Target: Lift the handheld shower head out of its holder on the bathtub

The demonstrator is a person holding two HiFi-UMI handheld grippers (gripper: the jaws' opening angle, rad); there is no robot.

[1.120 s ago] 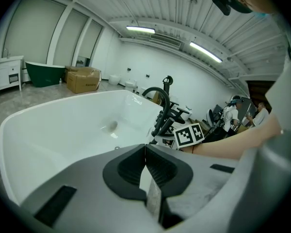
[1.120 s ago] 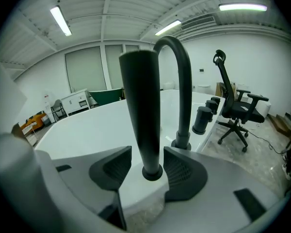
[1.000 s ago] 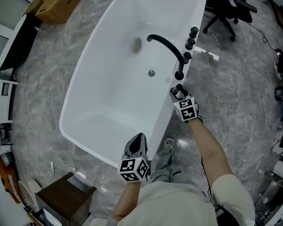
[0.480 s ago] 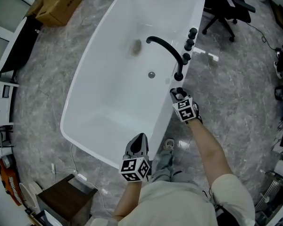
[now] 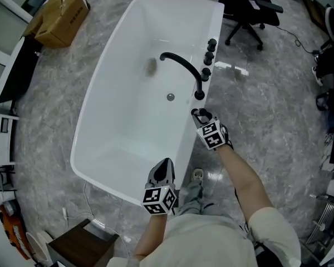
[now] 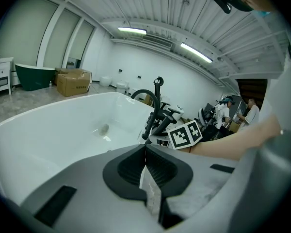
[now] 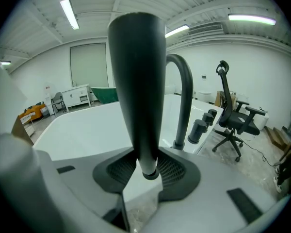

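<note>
I am pinching the matte black, tapered handheld shower head [image 7: 136, 81] low on its narrow stem with my right gripper [image 7: 145, 171], whose jaws have just been closing on it. It is sitting at the white freestanding bathtub's [image 5: 117, 121] right rim, beside the arched black spout [image 5: 181, 65], and I am judging it stiff, smooth and slip-prone. My left gripper's [image 6: 146, 161] jaws are resting pressed together, empty, by the tub's near corner above the grey marble floor [image 5: 278, 93].

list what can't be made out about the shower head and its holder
Holder: in the head view, covered by the right gripper, whose jaws have just been closing on the shower head; in the right gripper view, below the gripper's body.
Spray face: too small in the head view.
Whether the shower head has cleared the holder: cannot tell.
</note>
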